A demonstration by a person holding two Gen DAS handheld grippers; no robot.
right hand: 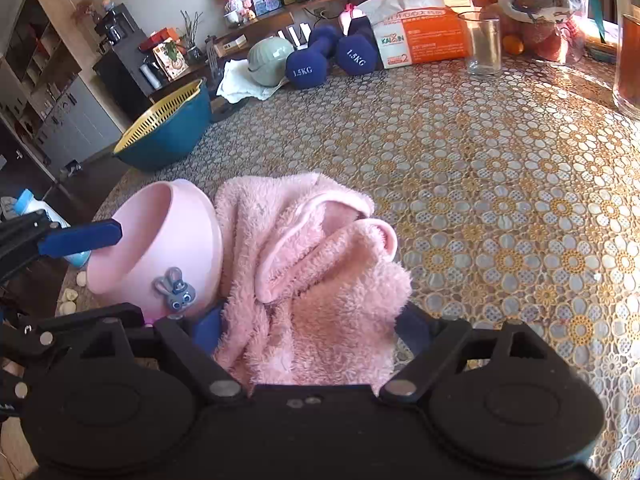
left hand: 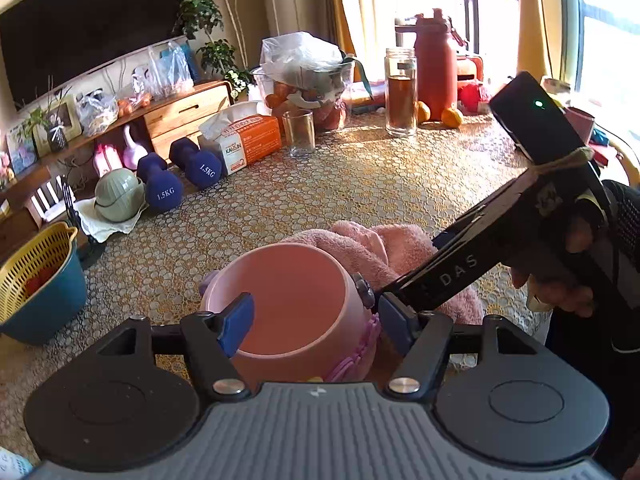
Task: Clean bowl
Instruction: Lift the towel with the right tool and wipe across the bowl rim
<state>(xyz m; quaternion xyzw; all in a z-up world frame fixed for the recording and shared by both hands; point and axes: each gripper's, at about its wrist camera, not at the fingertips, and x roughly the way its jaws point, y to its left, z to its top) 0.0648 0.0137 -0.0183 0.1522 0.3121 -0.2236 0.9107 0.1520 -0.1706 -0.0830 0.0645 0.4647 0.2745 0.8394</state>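
A pink bowl [left hand: 296, 292] with a bunny charm [right hand: 175, 290] on its side is tilted above the patterned tablecloth. My left gripper [left hand: 316, 322] is shut on it, with one blue finger [left hand: 236, 320] inside the rim and the other outside the right wall. That inner finger [right hand: 80, 238] also shows in the right wrist view, reaching over the bowl's [right hand: 176, 240] rim. A fluffy pink towel [right hand: 312, 248] is bunched against the bowl's right side. My right gripper [right hand: 312, 328] is shut on the towel. The towel [left hand: 372, 244] hides its fingertips in the left view.
At the table's far left are two blue dumbbells [left hand: 160, 184], an orange tissue box [left hand: 244, 140], an empty glass [left hand: 299, 132] and a tea jar [left hand: 400, 96]. A blue basin with a yellow strainer [right hand: 168, 128] stands left. A hand [left hand: 568, 272] holds the right gripper.
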